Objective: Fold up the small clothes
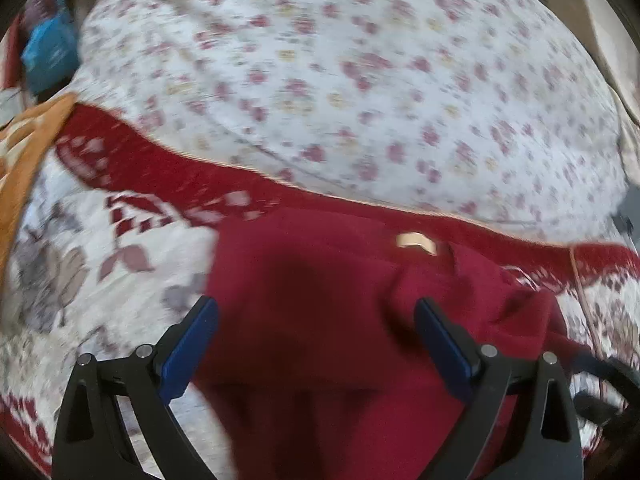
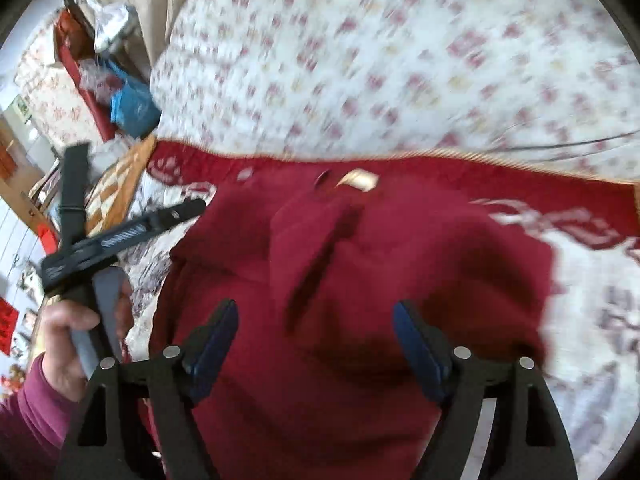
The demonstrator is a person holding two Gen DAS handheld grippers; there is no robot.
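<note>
A dark red garment (image 1: 340, 312) with a pale neck label (image 1: 416, 240) lies on a patterned blanket; it also shows in the right wrist view (image 2: 360, 280), with its label (image 2: 360, 180) at the far edge. My left gripper (image 1: 316, 332) is open above the garment's near part, holding nothing. My right gripper (image 2: 314, 336) is open above the garment's middle, also empty. The left gripper's body (image 2: 100, 236) shows at the left of the right wrist view, held in a hand. Both views are motion-blurred.
The red-and-white patterned blanket (image 1: 100, 240) lies under the garment. A white floral bedsheet (image 1: 340, 80) stretches beyond it. An orange cloth (image 1: 28, 152) lies at the left. A blue bag (image 2: 132, 108) and clutter sit at the far left beside the bed.
</note>
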